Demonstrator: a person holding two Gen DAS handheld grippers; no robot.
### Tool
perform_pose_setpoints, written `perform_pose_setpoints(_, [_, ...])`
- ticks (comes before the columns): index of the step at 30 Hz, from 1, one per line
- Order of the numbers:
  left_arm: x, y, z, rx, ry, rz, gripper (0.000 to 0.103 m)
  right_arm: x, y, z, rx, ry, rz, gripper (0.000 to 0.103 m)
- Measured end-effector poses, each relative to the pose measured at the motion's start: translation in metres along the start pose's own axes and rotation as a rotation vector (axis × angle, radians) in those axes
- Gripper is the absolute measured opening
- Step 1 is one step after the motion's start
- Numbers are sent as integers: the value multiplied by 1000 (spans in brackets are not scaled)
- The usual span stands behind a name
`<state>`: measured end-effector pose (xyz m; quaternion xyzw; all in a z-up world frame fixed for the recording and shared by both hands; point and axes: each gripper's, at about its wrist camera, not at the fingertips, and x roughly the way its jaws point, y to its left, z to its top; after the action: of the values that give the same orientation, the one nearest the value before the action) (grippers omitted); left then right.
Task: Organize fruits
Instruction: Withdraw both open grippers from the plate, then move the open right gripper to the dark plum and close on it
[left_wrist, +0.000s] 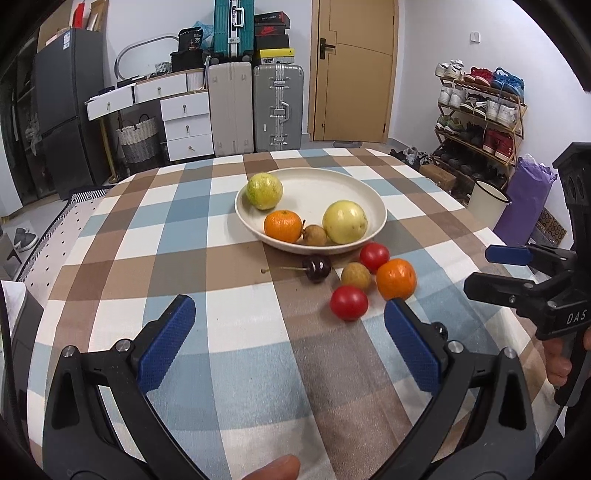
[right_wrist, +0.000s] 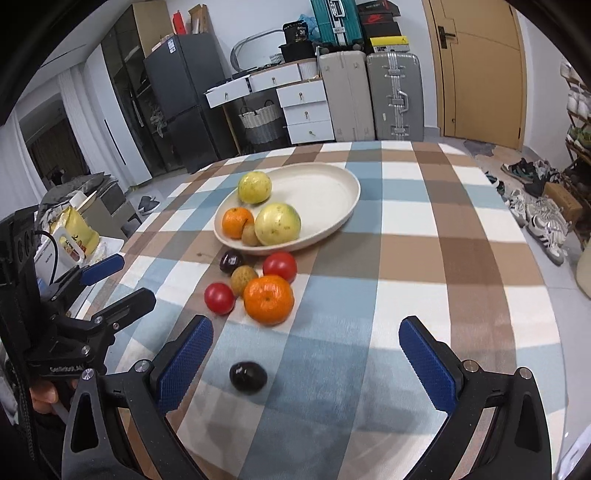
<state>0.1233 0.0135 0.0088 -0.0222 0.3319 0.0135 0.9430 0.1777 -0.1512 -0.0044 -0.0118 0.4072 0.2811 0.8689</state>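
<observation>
Left gripper (left_wrist: 290, 325) and right gripper (right_wrist: 306, 345) held spread, nothing gripped; four fruits seated in plate (left_wrist: 354, 184); loose orange (right_wrist: 269, 299) positioned beside plate

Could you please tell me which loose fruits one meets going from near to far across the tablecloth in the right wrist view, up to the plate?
Dark plum → big orange → far tomato → plate.

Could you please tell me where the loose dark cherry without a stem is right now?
In the right wrist view, the dark cherry lies alone on the tablecloth, just ahead of the open right tongs and nearer the camera than the orange.
</observation>
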Motion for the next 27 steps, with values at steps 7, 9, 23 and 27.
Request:
perform_pose_setpoints(7, [3, -6, -6, 6, 18, -22, 102, 8, 3, -16, 24, 48, -8, 102])
perform_pose_setpoints(9, [2, -7, -7, 11, 16, -18, 102, 12, 7, -15, 12, 68, 3, 102])
perform_pose_setpoints(23, [15, -1, -14, -18, 51, -17, 102, 37, 25, -31, -95, 117, -11, 95])
perform_pose_setpoints(27, [16, -1, -15, -13, 50, -17, 102, 38, 30, -32, -125, 117, -24, 80])
